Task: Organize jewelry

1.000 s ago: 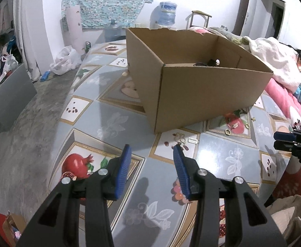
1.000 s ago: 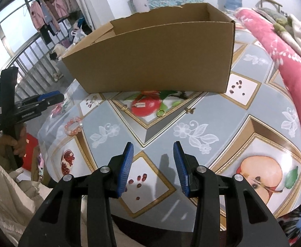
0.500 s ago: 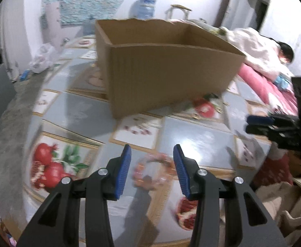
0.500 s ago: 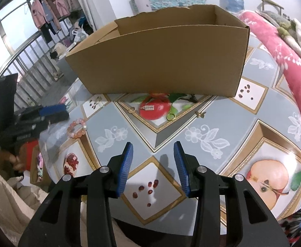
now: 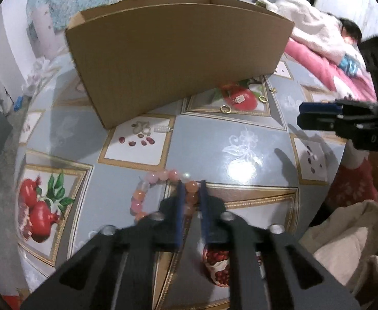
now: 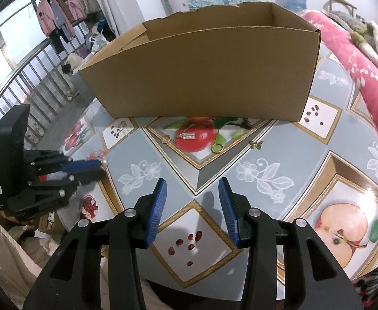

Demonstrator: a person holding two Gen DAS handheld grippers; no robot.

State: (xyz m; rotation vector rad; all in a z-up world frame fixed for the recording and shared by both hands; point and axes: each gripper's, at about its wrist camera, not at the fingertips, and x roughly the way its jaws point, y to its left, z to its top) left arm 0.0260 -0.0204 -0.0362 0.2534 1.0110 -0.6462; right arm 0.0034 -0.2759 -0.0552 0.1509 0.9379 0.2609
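The left claw [image 5: 191, 193] is low over the table, its blue-padded fingers [image 5: 180, 201] drawn close together around a pink and orange beaded bracelet [image 5: 147, 193]. The right claw [image 6: 193, 206] hovers above the table's near edge with its blue pads [image 6: 160, 204] spread wide apart, holding nothing.

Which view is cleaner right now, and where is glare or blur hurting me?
Right wrist view is cleaner: small gold ring and cardboard box read sharp. Left wrist view is softer: a glare patch sits on the tablecloth, and the left gripper, closed on the bead bracelet, is blurred.
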